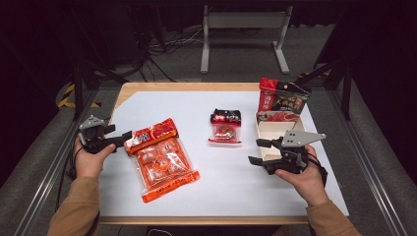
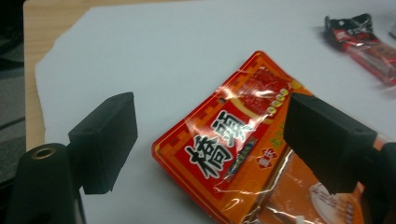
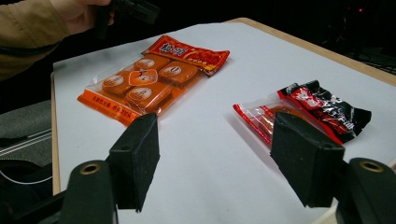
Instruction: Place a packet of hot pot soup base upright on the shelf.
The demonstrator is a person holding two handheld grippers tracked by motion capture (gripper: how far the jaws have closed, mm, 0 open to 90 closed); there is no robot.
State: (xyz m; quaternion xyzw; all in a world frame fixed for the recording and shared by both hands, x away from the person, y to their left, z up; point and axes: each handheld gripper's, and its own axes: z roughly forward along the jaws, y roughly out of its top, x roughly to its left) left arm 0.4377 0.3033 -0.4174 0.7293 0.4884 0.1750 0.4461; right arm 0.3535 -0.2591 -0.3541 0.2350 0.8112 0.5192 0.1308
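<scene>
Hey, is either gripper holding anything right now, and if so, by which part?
Nothing is held. The left gripper stands open around the red top edge of the orange snack pack, pads apart from it. The right gripper is open and empty.

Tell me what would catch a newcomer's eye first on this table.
The big orange clear-fronted snack bag lies flat at the left of the white table sheet, its red header reaching between the open jaws of the left gripper. Near the middle lies a smaller red and black packet. At the right an open cardboard box sits in front of an upright red and black pouch, with the right gripper open beside the box.
</scene>
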